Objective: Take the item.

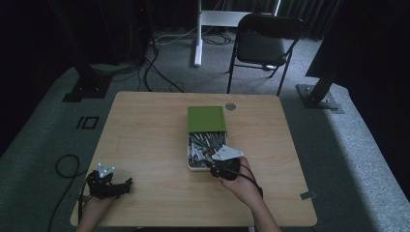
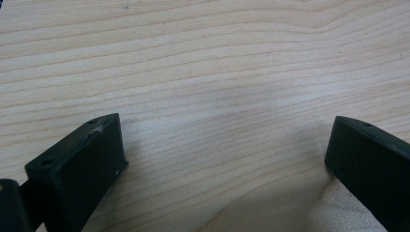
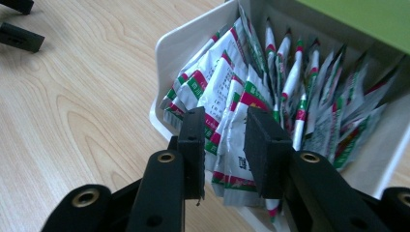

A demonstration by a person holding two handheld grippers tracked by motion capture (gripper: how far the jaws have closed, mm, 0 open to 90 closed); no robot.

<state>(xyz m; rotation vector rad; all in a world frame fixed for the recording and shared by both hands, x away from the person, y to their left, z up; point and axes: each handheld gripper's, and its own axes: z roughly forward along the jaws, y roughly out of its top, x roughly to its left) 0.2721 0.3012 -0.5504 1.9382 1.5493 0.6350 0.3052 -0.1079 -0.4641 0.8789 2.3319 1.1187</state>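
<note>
A white box [image 1: 188,159] with a green lid [image 1: 207,119] slid toward the far side sits mid-table, packed with several red, green and white sachets [image 1: 205,144]. My right gripper [image 1: 212,166] is at the box's near end. In the right gripper view its jaws [image 3: 225,140] press from both sides on a small bundle of sachets [image 3: 227,92] that sticks out over the white wall [image 3: 188,38]. My left gripper [image 1: 129,183] rests near the table's front left corner, open. Its jaws [image 2: 225,154] stand wide apart over bare wood.
The wooden table [image 1: 145,140] has a round grommet [image 1: 230,106] at its far edge. A black folding chair [image 1: 263,43] stands behind it, with cables on the grey floor. A small tag [image 1: 308,195] sticks out at the table's right edge.
</note>
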